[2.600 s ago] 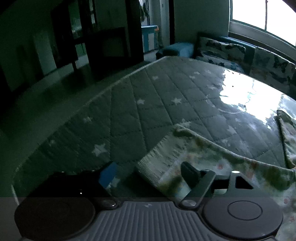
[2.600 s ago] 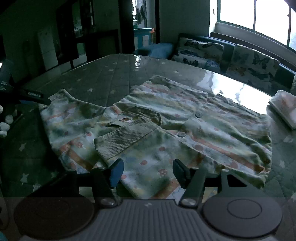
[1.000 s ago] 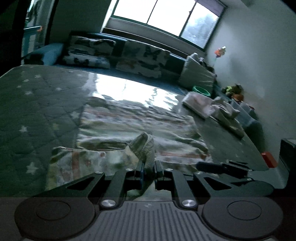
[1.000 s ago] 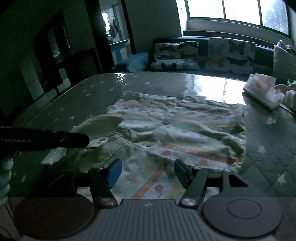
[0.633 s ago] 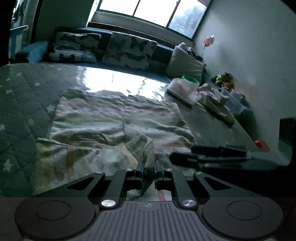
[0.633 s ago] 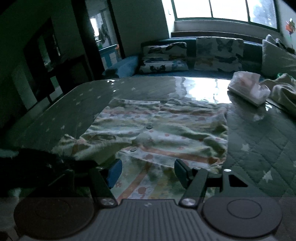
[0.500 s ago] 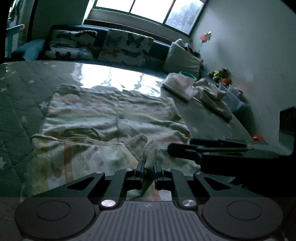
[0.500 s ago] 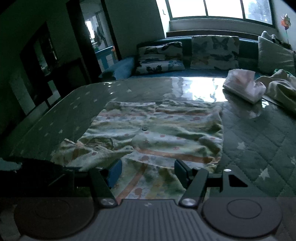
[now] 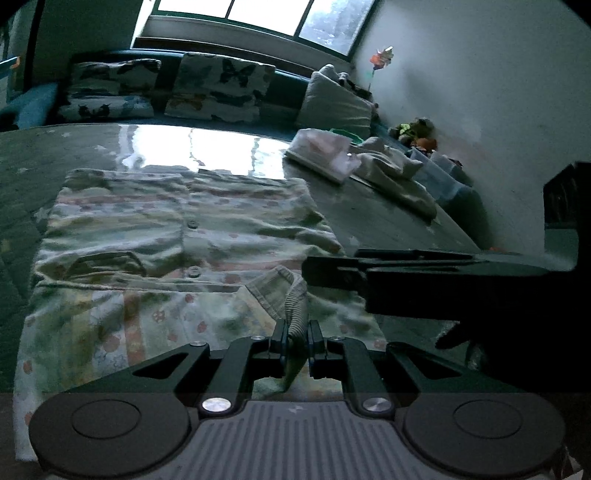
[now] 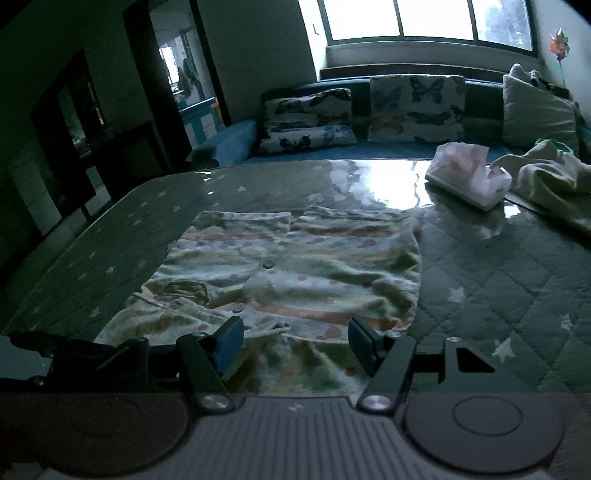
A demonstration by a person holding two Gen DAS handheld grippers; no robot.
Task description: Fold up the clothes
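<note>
- Gripping a ribbed cuff (image 9: pixel 295 306), the left gripper (image 9: pixel 295 338) has its two fingers pressed together on that cloth, and the sleeve end stands up out of them in a soft peak.
- Lying buttoned-side up on the quilted star-print mattress (image 10: pixel 498 280), the patterned shirt (image 10: pixel 295 266) is spread mostly flat, with the held sleeve drawn in across its near part.
- Over on the other side, the right gripper (image 10: pixel 295 345) hovers low above the shirt's near edge, fingers wide apart and holding nothing.
- Judging by the way it drapes and wrinkles, this is light, limp fabric: it will sag from any single pinch and will not hold a crease unless laid down and pressed.
- Thick spots are the safe grips, I'd say: the ribbed cuff, the hem, the shoulder seam, since those thicker edges give the fingers something to bite.
- The mattress cover shines under the window (image 10: pixel 424 18), so the shirt may slide if dragged rather than lifted.
- Further back, a folded pale cloth (image 10: pixel 469 173) and a rumpled heap (image 10: pixel 546 177) sit well apart from the shirt.
</note>
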